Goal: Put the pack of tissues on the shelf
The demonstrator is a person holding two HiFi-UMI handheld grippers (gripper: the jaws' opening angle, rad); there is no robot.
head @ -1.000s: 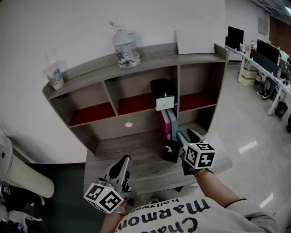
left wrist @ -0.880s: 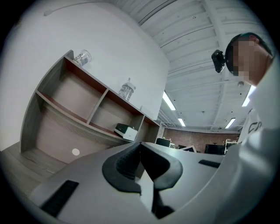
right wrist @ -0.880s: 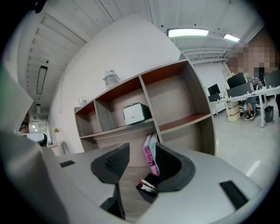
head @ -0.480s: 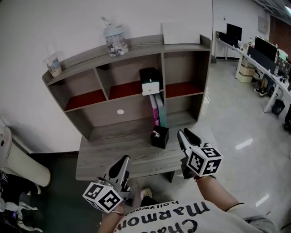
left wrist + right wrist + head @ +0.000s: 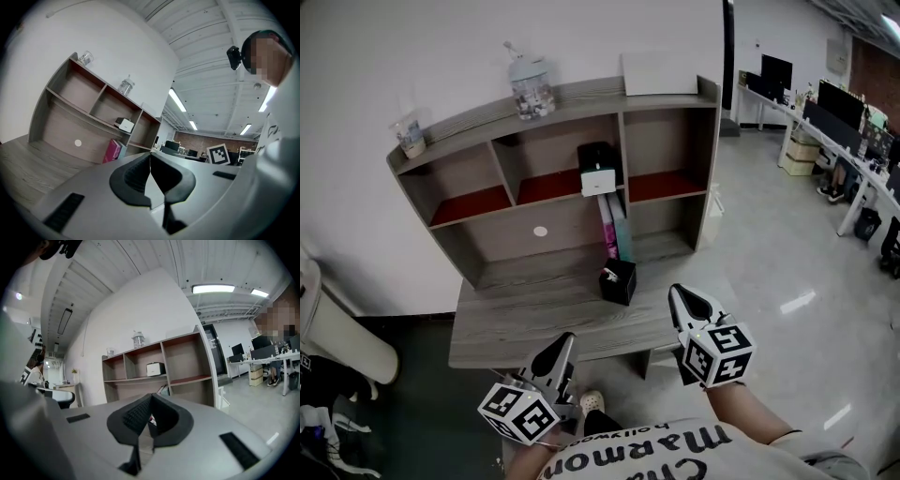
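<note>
Jaws pressed together, empty, on left gripper [image 5: 564,341] and right gripper [image 5: 681,294] (whose pair just closed); the apparent pack of tissues [image 5: 598,178] sits ahead, above, on the shelf [image 5: 469,126], nearer the right.

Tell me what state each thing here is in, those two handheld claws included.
pack of tissues: lying in the middle compartment of the shelf
left gripper: shut, empty
right gripper: just closed, shut, nothing between its jaws
books: upright on the desk
black box: on the desk, before the books
jar: upright on the shelf's top, lid on
cup: upright at the top's left end
</note>
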